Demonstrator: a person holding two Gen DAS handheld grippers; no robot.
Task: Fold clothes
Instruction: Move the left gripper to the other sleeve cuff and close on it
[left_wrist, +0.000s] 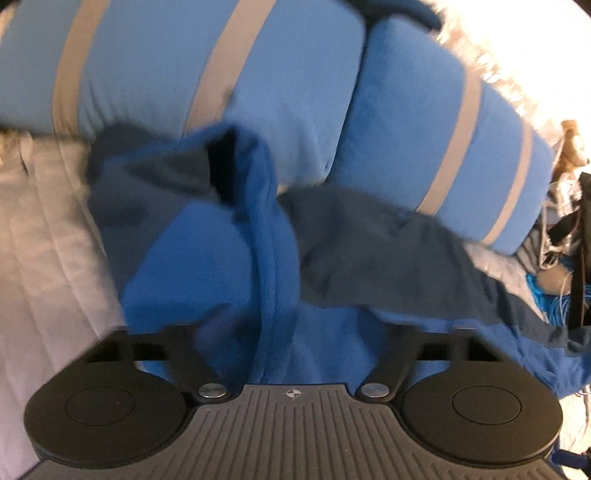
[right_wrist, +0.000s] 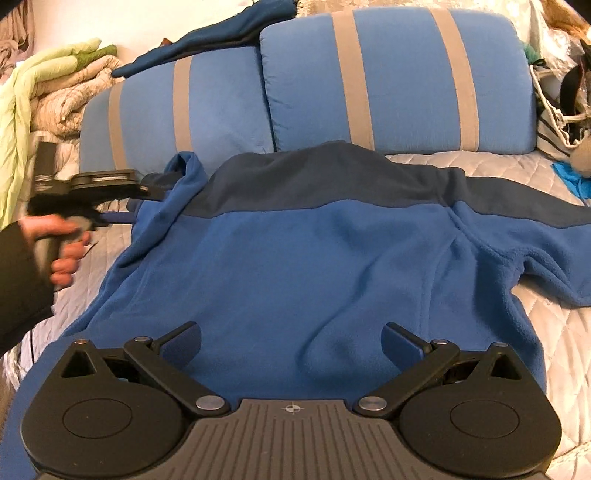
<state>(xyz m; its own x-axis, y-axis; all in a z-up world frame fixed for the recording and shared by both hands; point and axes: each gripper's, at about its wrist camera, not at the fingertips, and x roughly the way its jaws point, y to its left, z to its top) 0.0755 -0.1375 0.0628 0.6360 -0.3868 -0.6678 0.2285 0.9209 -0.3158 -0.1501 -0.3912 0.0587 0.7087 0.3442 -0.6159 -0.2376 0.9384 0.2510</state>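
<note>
A bed with a pale quilted cover (right_wrist: 517, 173) carries everything here, and two blue cushions with grey stripes (right_wrist: 399, 81) stand along its far edge. In the right wrist view the fingers of the right gripper (right_wrist: 291, 341) are spread wide, each pad (right_wrist: 399, 338) hovering over the lower part of one blue fleece jacket (right_wrist: 314, 266) with nothing pinched between them. The jacket lies spread across the cover, its dark navy shoulder band toward the cushions and one sleeve trailing off to the right.

At the jacket's left shoulder, the left gripper (right_wrist: 147, 192) reaches in from the side, held by a person's hand (right_wrist: 59, 251) in a dark sleeve; its fingers meet the lifted, bunched edge of the fleece. In the left wrist view the picture is blurred, and a ridge of blue fleece (left_wrist: 266, 258) rises between the two finger arms and hides the tips, so the fabric sits in the grip but I cannot tell how tightly the pads press.

Beyond the cushions, one dark blue garment (right_wrist: 207, 40) lies on top of the left cushion. A pile of folded pale bedding (right_wrist: 55, 88) sits at far left, and a cluttered bag (right_wrist: 557, 110) at far right.
</note>
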